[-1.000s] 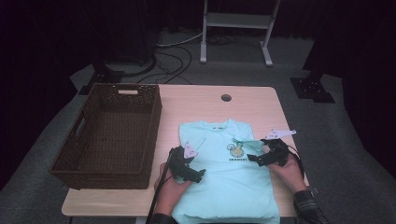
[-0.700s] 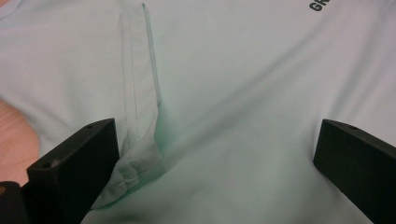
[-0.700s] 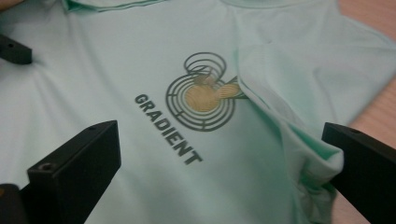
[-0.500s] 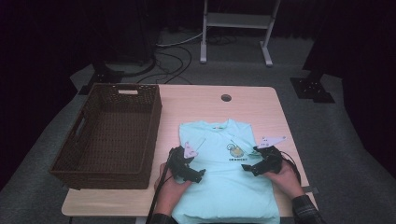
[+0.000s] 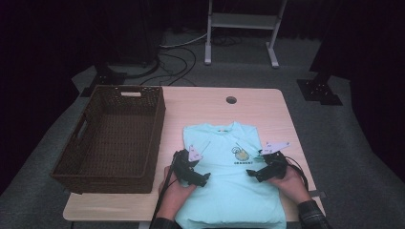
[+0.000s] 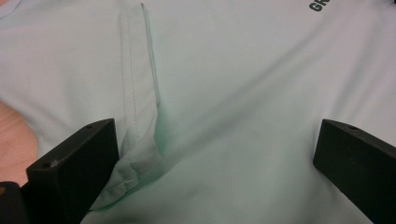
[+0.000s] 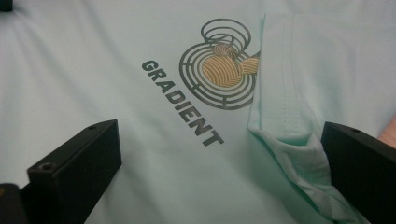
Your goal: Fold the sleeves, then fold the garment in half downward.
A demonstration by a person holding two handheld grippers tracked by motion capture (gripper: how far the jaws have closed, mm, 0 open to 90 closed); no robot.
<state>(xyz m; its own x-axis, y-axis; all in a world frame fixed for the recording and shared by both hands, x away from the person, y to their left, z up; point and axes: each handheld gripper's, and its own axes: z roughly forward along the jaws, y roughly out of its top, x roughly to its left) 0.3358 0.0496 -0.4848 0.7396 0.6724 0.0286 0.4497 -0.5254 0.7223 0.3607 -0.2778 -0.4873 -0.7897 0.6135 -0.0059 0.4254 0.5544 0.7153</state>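
A mint-green T-shirt [image 5: 224, 195] lies flat on the wooden table [image 5: 277, 114], collar away from me, sleeves folded in. My left gripper [image 5: 199, 179] rests low over its left side, jaws wide open. In the left gripper view the folded sleeve edge [image 6: 137, 116] lies beside the left jaw of that gripper [image 6: 215, 135]. My right gripper [image 5: 254, 172] is over the shirt's right side, also open. In the right gripper view the "GRADIENT" logo [image 7: 219, 70] lies ahead of its jaws [image 7: 219, 135], and the folded right sleeve [image 7: 289, 126] touches the right jaw.
A dark wicker basket [image 5: 158, 119], empty, stands on the table's left half, close to the shirt. A cable hole [image 5: 231, 100] sits near the table's far edge. Dark floor with cables and a metal stand [image 5: 241, 28] lies beyond the table.
My right gripper has moved inward from the shirt's right edge and a little toward me, over the chest area. The left gripper has hardly moved.
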